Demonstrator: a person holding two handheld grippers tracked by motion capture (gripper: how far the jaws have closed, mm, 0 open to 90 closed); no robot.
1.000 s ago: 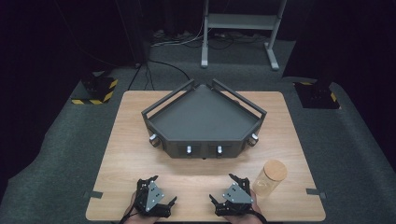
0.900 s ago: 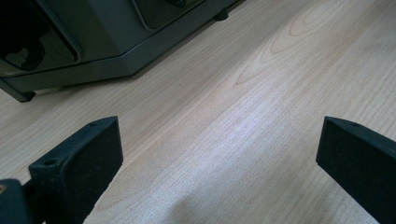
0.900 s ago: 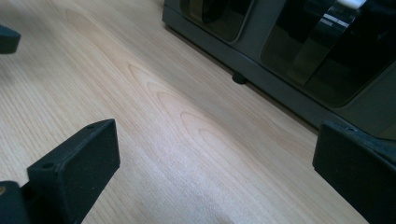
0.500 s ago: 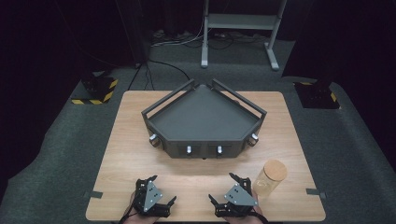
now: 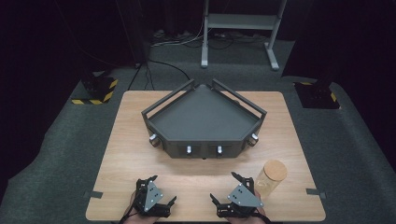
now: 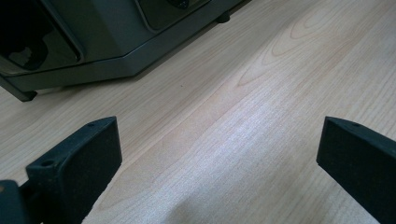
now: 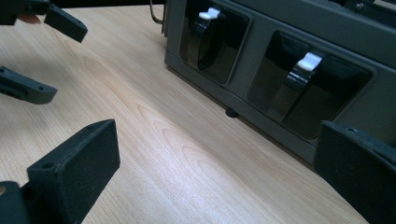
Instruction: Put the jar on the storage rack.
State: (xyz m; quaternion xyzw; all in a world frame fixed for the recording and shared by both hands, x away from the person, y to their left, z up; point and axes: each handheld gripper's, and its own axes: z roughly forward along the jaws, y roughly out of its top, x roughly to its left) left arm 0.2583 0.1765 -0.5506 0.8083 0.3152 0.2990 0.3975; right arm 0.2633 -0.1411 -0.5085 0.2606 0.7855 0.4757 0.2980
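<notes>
Nothing is picked up yet: the left gripper and right gripper wait released, near the jar.

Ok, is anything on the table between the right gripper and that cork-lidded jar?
Nothing visible: the jar stands just beside the open right gripper, on its right, with only bare table around them.

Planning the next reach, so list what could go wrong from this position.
1. The cork-lidded jar stands upright right beside the open right gripper; a sideways swing could well tip it, and it is near the table edge.
2. The dark tray unit has small latches on its front; the right gripper, aimed at them, might snag one if pushed forward.
</notes>
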